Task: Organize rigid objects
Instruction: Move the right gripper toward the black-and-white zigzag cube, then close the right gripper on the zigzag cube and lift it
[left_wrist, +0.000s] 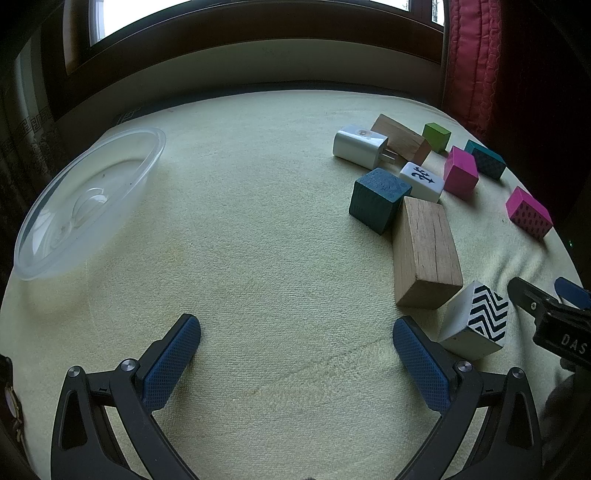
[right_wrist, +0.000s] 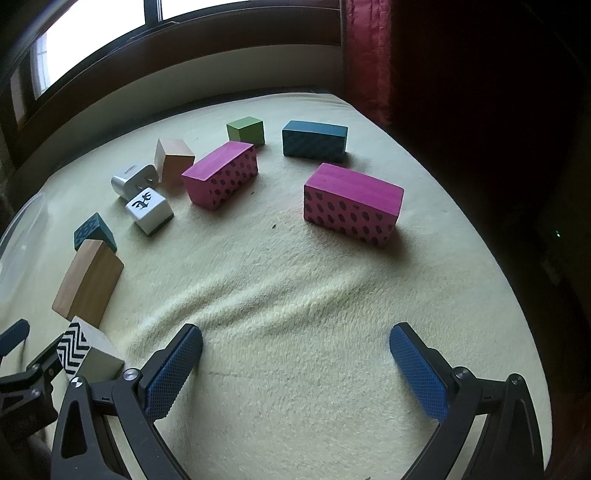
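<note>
On yellow towel (right_wrist: 295, 314), scattered painted blocks (right_wrist: 352, 203)

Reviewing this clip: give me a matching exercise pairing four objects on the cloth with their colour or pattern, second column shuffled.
Column 1:
1. small cube
2. clear bowl
3. block nearest the left hand-held gripper
4. plug adapter

Column 2:
A. black-and-white zigzag
B. white
C. green
D. transparent, nothing in it

Pairs: 1-C, 2-D, 3-A, 4-B
</note>
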